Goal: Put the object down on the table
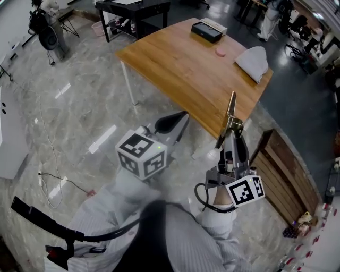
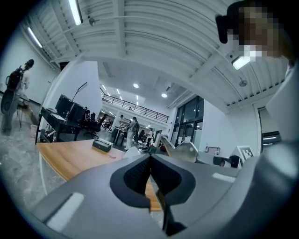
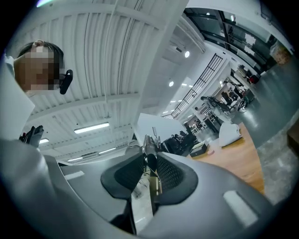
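Note:
My right gripper (image 1: pixel 232 137) is shut on a thin brass-coloured metal piece (image 1: pixel 231 109) that sticks up past its tips, just off the near edge of the wooden table (image 1: pixel 175 69). In the right gripper view the same metal piece (image 3: pixel 149 151) sits clamped between the dark pads, and a white tag (image 3: pixel 141 200) hangs from it. My left gripper (image 1: pixel 172 121) hovers over the floor to the left of the right one, below the table's edge. Its jaws meet with nothing between them, as the left gripper view (image 2: pixel 149 163) shows.
On the table lie a black box (image 1: pixel 207 32), a small pink thing (image 1: pixel 220 51) and a white cloth (image 1: pixel 254 61). A wooden slatted frame (image 1: pixel 281 170) stands at the right. A black desk (image 1: pixel 133 13) stands behind the table. The marble floor holds cables at the left.

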### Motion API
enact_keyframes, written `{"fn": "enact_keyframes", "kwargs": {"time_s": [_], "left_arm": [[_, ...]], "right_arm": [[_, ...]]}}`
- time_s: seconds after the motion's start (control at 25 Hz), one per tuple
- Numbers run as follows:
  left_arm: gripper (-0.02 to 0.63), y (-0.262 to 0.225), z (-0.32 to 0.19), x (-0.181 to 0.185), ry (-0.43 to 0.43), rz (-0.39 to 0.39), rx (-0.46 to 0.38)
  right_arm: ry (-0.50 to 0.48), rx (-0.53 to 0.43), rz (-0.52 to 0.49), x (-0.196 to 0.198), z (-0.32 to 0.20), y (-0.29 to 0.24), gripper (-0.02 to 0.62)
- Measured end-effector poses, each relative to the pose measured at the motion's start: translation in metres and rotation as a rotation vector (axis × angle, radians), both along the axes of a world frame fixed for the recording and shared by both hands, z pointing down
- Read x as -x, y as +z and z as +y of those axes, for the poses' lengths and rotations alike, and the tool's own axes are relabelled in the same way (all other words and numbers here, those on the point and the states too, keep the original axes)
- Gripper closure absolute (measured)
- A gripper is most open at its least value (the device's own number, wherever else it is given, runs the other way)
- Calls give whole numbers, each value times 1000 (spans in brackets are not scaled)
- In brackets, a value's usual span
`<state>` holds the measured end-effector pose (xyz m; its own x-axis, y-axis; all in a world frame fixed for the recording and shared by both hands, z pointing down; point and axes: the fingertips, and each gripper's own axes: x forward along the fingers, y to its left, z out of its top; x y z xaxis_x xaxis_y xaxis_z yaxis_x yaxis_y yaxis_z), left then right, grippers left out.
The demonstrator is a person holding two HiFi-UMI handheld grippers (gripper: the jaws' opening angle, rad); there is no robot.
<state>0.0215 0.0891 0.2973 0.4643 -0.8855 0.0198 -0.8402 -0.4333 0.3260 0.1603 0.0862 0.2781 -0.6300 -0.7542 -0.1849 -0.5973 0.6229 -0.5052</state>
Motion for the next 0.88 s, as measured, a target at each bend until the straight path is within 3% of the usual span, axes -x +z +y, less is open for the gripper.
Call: {"fn": "enact_keyframes", "kwargs": {"time_s": [0.32,0.6,0.88], "left_arm": [[604,16,-87,75,97,3,65],[604,62,-187,84,168,13,128],[604,68,-314,85,235,-37,141]], "right_arm": [[111,50,8,71,-75,7,495],[125,145,22,91,-162,54,495],[155,194,10,104,-281,77,497]]}}
